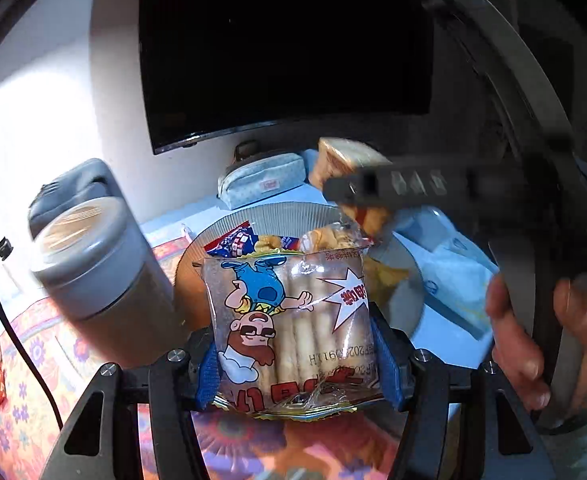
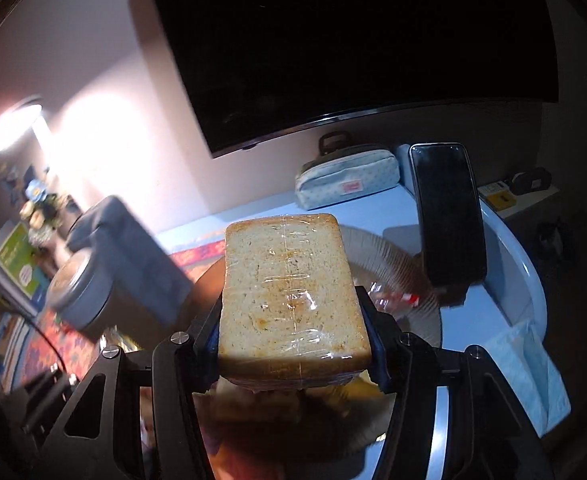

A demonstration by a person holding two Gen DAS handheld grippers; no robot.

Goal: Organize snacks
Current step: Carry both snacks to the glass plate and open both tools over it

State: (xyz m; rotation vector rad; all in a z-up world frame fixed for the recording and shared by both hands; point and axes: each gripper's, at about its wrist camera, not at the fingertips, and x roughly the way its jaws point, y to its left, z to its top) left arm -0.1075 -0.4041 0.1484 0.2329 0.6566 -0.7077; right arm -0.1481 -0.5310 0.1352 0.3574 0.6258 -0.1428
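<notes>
Two snacks are gripped above the tray (image 1: 253, 216): biscuit-stick packet (image 1: 289, 324) by left gripper (image 1: 293, 360), wrapped bread (image 2: 293, 292) by right gripper (image 2: 295, 344); placement remains undone.

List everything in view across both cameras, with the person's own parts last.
biscuit-stick packet: one, clear with cartoon print, clamped in left gripper
wrapped bread slices: one stack, tan, clamped in right gripper
plate: one, grey, ridged rim, holds other snacks
canister: one, grey, left of plate
pencil case: one, pale dotted, below screen
screen: one, black, on wall
phone: one, black, propped right of plate
lamp: one, lit, far left
left gripper: black, blue pads
right gripper: black
hand: one, right edge
</notes>
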